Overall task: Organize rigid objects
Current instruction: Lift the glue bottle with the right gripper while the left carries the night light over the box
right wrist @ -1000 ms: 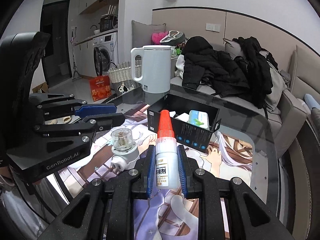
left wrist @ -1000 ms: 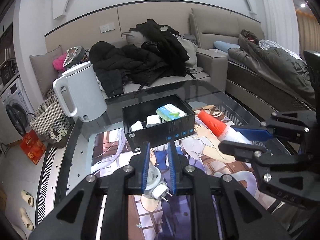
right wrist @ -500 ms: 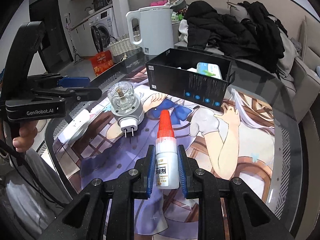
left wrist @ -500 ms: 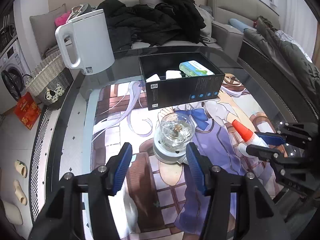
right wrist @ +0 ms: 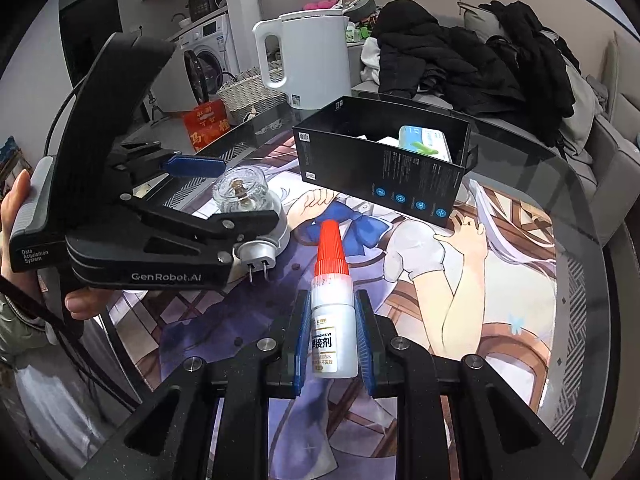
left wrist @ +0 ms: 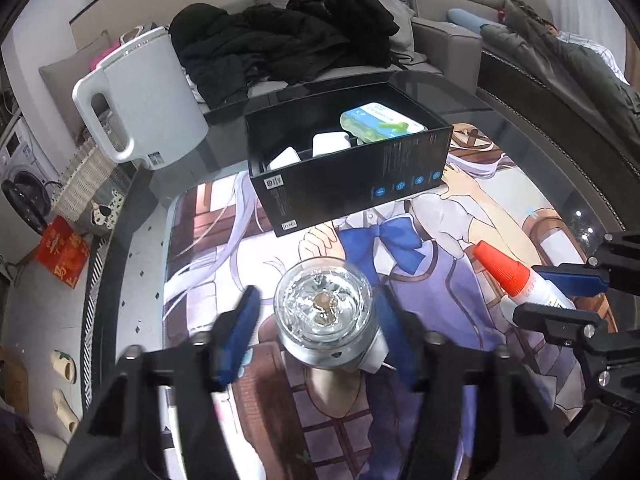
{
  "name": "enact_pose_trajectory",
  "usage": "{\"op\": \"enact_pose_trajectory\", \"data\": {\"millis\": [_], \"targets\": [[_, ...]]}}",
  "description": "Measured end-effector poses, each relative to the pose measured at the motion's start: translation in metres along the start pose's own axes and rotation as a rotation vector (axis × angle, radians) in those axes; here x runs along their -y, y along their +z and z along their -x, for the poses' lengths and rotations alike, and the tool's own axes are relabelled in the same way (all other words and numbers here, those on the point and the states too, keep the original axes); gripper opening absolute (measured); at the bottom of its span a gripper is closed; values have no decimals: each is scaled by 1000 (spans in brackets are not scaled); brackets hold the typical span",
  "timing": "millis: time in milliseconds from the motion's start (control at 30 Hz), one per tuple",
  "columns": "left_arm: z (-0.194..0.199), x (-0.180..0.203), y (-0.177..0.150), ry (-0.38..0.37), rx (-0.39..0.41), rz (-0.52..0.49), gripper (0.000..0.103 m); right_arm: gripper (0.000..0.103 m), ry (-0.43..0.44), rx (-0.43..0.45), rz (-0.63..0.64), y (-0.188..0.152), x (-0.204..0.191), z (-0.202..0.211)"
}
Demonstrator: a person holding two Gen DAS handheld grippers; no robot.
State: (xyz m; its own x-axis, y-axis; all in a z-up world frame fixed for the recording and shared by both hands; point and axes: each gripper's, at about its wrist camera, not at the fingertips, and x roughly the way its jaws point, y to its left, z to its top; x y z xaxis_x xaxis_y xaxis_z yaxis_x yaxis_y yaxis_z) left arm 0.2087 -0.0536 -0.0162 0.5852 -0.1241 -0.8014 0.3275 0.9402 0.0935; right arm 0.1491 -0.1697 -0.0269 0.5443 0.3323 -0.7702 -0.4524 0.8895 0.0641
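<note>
Between my right gripper (right wrist: pixel 331 344) fingers I have the glue bottle (right wrist: pixel 333 334) clamped by its white body, red cap pointing forward and away from me. My left gripper (left wrist: pixel 320 320) has its blue pads spread wide, one on each side of the plug-in night light (left wrist: pixel 325 312) — I see gaps on both sides, so nothing is squeezed. From the right wrist view the same light (right wrist: pixel 250 208) sits just ahead and to the left of the glue cap, lying on the printed mat (right wrist: pixel 460 300), its two metal prongs pointing back toward me and its clear dome facing the far side. The left gripper's near finger crosses in front of its grey base there.

Further ahead of both tools stands the black box (left wrist: pixel 348 188), open at the top, on the far part of the mat. Inside I can make out a green-and-white packet (left wrist: pixel 378 122) toward the right end and two white blocks (left wrist: pixel 308 150) left of it; what they are I cannot tell. Beyond the box and off to the left of it — the white kettle (left wrist: pixel 148 100), upright on the glass table (right wrist: pixel 560 168). Past the table edge, a sofa (left wrist: pixel 444 40) piled with dark coats (left wrist: pixel 288 36).
</note>
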Motion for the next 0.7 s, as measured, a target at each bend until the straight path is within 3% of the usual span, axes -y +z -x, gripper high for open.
{"op": "enact_pose_trajectory", "data": {"millis": [300,700], "targets": [[11,-4,-3,-64,-12,45,43,21,-1,13,17,-1,-4,6],[89,-1,3,-4,296,31,43,21,-51,190,61,15,-21,43]]}}
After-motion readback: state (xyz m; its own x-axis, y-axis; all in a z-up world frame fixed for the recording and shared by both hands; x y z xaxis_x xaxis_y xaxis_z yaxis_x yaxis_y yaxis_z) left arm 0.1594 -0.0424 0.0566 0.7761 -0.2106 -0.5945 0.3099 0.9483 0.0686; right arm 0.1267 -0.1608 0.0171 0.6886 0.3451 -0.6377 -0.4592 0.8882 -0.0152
